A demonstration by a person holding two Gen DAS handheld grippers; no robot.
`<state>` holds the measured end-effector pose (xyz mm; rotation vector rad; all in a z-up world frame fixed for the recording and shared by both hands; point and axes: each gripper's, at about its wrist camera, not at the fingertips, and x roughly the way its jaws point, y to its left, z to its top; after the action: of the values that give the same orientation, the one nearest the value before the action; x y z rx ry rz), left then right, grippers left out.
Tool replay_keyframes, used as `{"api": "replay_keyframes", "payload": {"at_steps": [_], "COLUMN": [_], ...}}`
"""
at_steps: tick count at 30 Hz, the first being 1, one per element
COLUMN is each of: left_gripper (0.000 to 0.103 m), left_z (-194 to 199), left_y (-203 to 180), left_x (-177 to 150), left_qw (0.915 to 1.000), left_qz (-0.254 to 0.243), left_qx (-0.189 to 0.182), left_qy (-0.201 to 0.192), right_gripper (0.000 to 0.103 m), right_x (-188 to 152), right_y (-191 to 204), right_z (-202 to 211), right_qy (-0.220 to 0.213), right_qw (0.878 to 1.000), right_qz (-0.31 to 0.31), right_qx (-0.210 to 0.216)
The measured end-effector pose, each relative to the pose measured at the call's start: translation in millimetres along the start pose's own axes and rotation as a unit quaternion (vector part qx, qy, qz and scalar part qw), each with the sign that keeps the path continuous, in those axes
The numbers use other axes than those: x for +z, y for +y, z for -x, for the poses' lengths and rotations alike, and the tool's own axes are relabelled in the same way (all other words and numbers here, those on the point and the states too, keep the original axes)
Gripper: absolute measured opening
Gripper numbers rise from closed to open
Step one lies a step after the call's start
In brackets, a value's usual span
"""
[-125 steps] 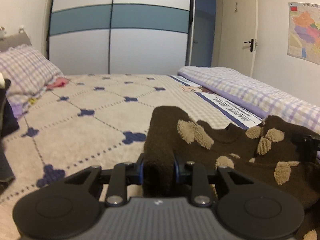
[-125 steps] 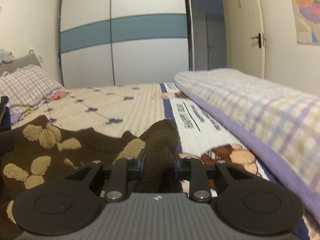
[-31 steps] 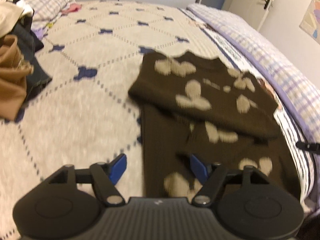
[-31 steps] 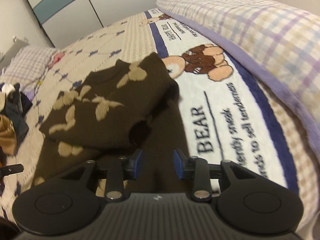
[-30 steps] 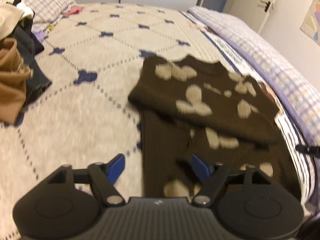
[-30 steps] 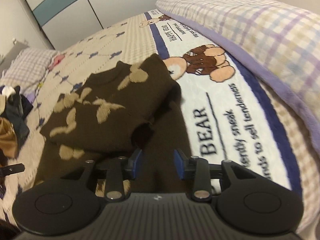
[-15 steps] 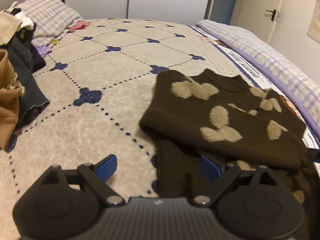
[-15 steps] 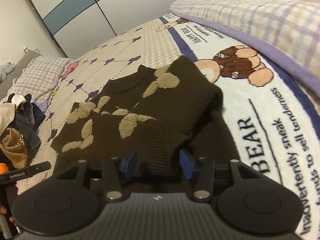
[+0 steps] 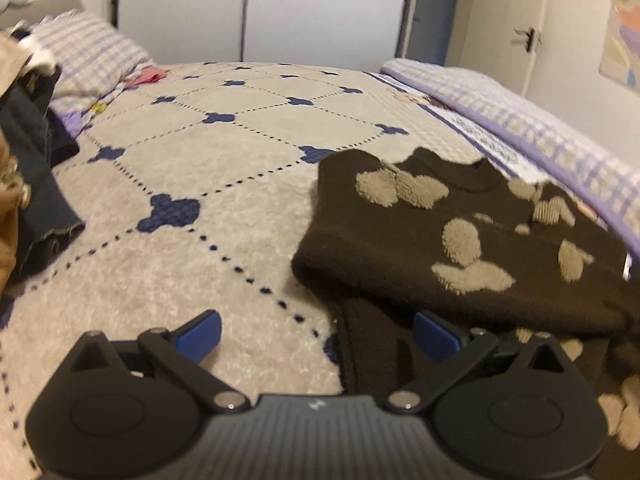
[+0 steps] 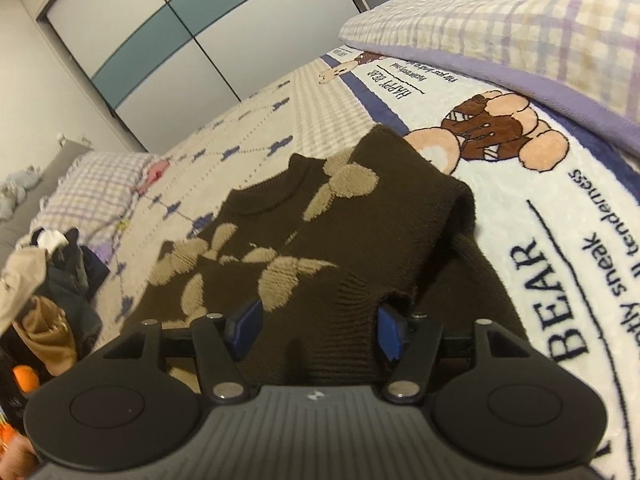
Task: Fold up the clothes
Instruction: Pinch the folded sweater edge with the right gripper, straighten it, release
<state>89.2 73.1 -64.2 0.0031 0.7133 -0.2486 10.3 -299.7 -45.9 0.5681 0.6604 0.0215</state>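
A dark brown sweater [image 9: 460,236] with beige fluffy patches lies on the bed, its upper part folded over the lower part. My left gripper [image 9: 316,334] hangs low over the sweater's left edge, jaws wide and still opening; only the right blue pad [image 9: 436,334] is over the dark fabric, and neither pad presses on anything. In the right wrist view the same sweater [image 10: 320,240] lies with its ribbed hem toward me. My right gripper [image 10: 318,326] is opening, and the hem sits between the blue pads without being pinched.
A heap of other clothes [image 9: 28,184] lies at the bed's left edge, also seen as clothes [image 10: 52,292] in the right wrist view. A checked pillow [image 9: 88,56] lies at the head. A folded purple checked quilt [image 10: 520,28] lines the right side, beside a bear-print blanket [image 10: 540,208].
Both grippers have let the sweater go after laying its top over the lower part, and their jaws have spread. Both have sunk closer to the bed, and the views have tipped up toward the wardrobe.
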Motion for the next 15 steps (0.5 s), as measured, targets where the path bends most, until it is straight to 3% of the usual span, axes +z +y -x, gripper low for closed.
{"api": "replay_keyframes", "payload": {"at_steps": [4, 5, 6, 8, 15], "left_gripper": [0.103, 0.103, 0.103, 0.103, 0.098], "left_z": [-1, -1, -1, -1, -5], "left_y": [-11, -13, -15, -16, -5], "left_x": [1, 1, 2, 2, 5], "left_qw": [0.9991, 0.9986, 0.9981, 0.9974, 0.9988], "left_qz": [-0.042, -0.052, -0.061, -0.07, -0.04], "left_qx": [-0.002, 0.001, 0.003, 0.006, 0.008], "left_qy": [-0.007, -0.01, -0.013, -0.018, -0.028], "right_gripper": [0.056, 0.042, 0.022, 0.004, 0.004], "right_x": [1, 1, 0, -1, 8], "right_y": [3, 5, 7, 8, 5], "right_z": [-4, -5, -7, -8, 26], "right_qy": [0.001, 0.006, 0.013, 0.019, -0.048], "right_qw": [1.0, 1.0, 1.0, 1.0, 0.999], "right_qz": [-0.003, 0.002, 0.008, 0.019, 0.026], "right_qx": [0.001, -0.004, -0.009, -0.016, -0.001]}}
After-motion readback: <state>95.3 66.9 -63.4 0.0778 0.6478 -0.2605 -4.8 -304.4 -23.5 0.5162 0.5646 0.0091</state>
